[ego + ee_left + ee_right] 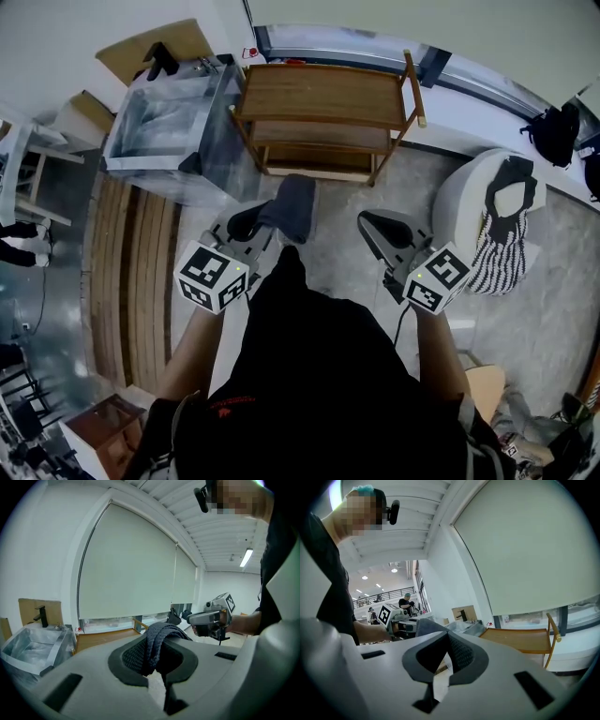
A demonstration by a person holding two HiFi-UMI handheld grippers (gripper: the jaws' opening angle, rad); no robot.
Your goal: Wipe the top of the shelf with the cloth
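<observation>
Both forearms reach forward side by side: the left claw [255, 223] clamps the dark cloth [292, 206], while the right claw [373, 228] has its jaws together, empty. The wooden shelf [319, 94] stands ahead of both.

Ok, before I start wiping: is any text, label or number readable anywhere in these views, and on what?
No text is legible anywhere.
The red-and-white tag by the back left corner of the shelf: too small to read.
The red print on the person's black shirt: blurred, unreadable.
The cubes on the left tool and right tool: square marker patterns only, no letters.
</observation>
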